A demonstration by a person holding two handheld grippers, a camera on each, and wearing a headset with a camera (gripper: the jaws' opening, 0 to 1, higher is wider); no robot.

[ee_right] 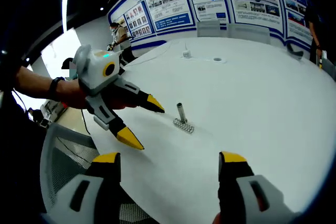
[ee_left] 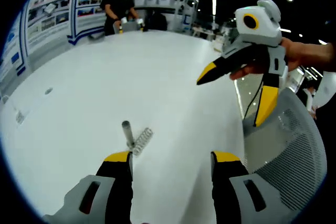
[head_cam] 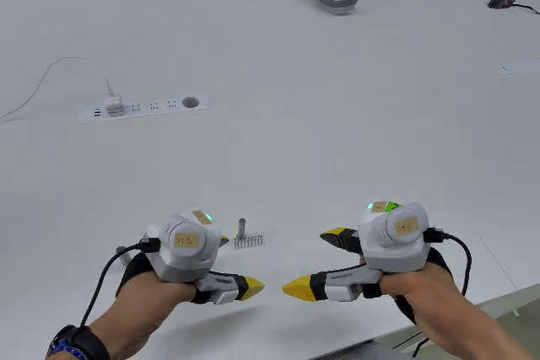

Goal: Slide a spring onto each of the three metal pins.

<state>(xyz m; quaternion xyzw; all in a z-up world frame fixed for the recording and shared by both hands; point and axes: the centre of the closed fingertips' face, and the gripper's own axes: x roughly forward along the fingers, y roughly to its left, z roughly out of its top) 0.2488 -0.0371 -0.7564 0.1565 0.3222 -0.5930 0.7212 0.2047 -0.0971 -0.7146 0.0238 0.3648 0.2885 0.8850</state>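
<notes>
Both tools empty, jaws wide apart. Left tool [head_cam: 238,264] & right tool [head_cam: 316,260] hover low over the white bench [head_cam: 337,124], tips facing each other. Short grey metal pin [head_cam: 241,228] stands upright just beyond the left tool. Small coiled wire spring [head_cam: 249,242] lies flat at its foot, not yet threaded. Prob. poised so one picks the spring while the other steadies the pin.

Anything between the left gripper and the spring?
Nothing visible. Bare table lies between the open left gripper and the spring, which lies flat beside the upright pin.
</notes>
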